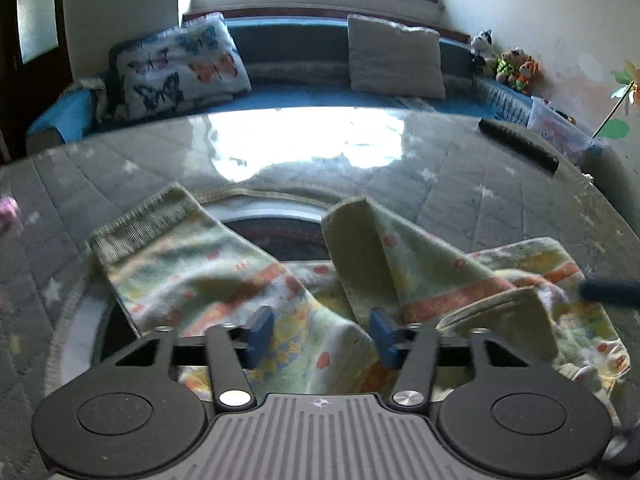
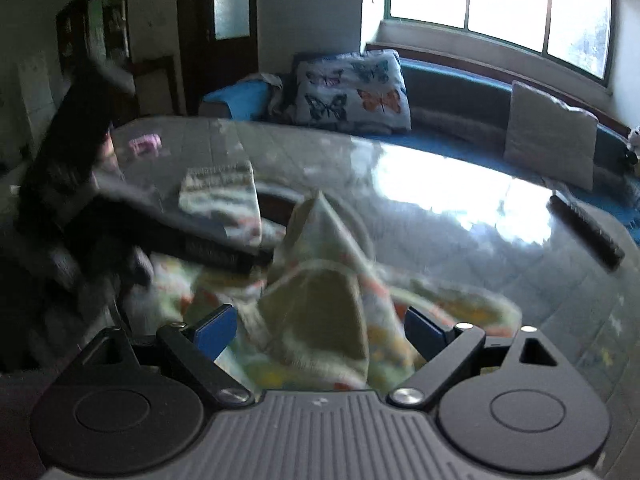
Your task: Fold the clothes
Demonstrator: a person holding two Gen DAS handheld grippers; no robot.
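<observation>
A crumpled pale-green patterned fleece garment (image 1: 248,280) lies heaped on the glossy grey quilted table (image 1: 480,200), right under both tools. The left gripper (image 1: 322,334) hangs just above it, jaws parted, gripping nothing. The right gripper (image 2: 320,330) gapes wider around a raised fold, also empty.

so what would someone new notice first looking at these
Probably the crumpled pastel garment heaped on the glossy table, with one peak standing up in the middle. Both the left hand-held gripper and the right hand-held gripper hang open right over it. Behind, the butterfly pillow on the blue window seat stands out under the bright window.
</observation>
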